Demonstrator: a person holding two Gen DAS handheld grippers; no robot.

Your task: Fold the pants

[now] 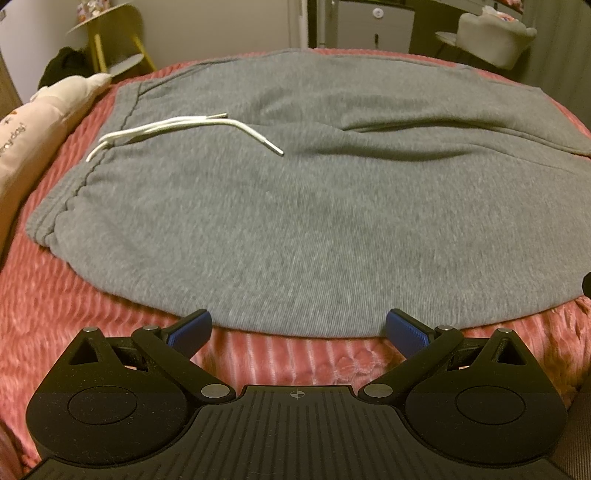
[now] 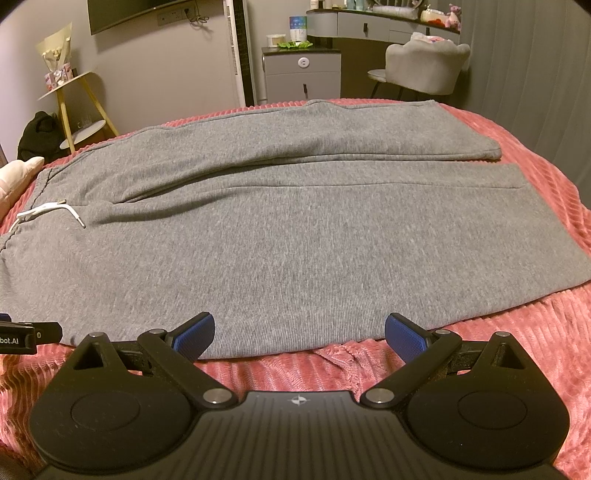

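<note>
Grey sweatpants [image 1: 314, 221] lie spread flat on a pink ribbed bedspread [image 1: 74, 314], waistband at the left with a white drawstring [image 1: 192, 125], both legs running right. In the right wrist view the pants [image 2: 295, 236] show both legs side by side, drawstring [image 2: 48, 210] at the left. My left gripper [image 1: 298, 328] is open and empty, its blue pads [image 1: 192, 330] at the near edge of the pants by the hip. My right gripper [image 2: 299, 332] is open and empty at the near edge of the near leg. The left gripper's tip [image 2: 29, 336] shows at the left.
A cream pillow [image 1: 33, 125] lies at the left of the bed. Beyond the bed stand a yellow side table [image 2: 77, 107], a grey cabinet [image 2: 303, 74], a grey chair [image 2: 424, 66] and a desk [image 2: 384, 26]. The bedspread [image 2: 517, 350] extends on the right.
</note>
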